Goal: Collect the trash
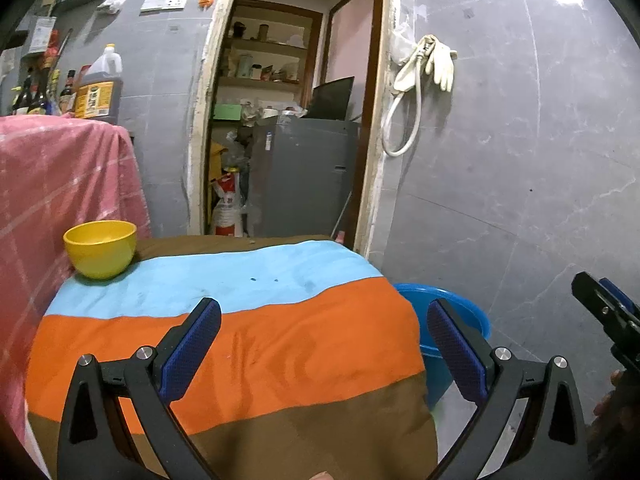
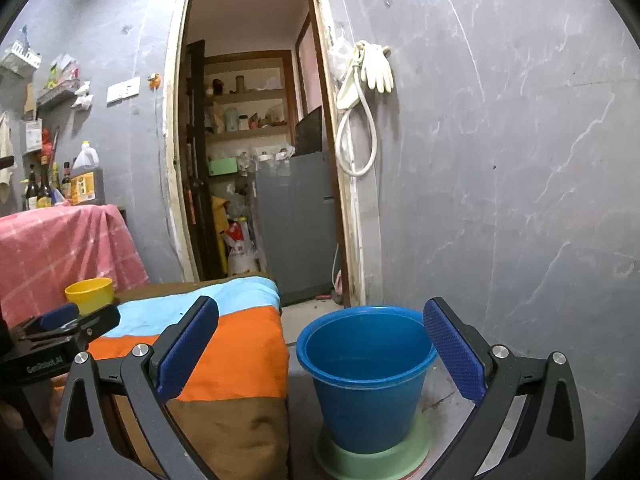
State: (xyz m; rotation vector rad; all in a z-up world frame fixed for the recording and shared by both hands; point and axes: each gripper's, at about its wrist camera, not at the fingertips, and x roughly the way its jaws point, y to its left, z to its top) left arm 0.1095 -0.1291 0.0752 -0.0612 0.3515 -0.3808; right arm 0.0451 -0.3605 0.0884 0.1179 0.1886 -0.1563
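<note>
Grey tiled walls surround a striped counter [image 1: 240,340] with a yellow bowl [image 1: 100,249] at its far left. We hold our left claw [image 1: 324,344] and right claw [image 2: 320,350] spread wide, empty; the blue bucket [image 2: 366,376] stands right of the counter.

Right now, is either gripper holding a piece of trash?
No: the left gripper and the right gripper are both open with nothing between their fingers.

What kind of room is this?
Probably a home kitchen or utility corner: sauce bottles and an oil jug on a covered counter, rubber gloves hanging on the tiled wall, pantry shelves through the doorway.
</note>
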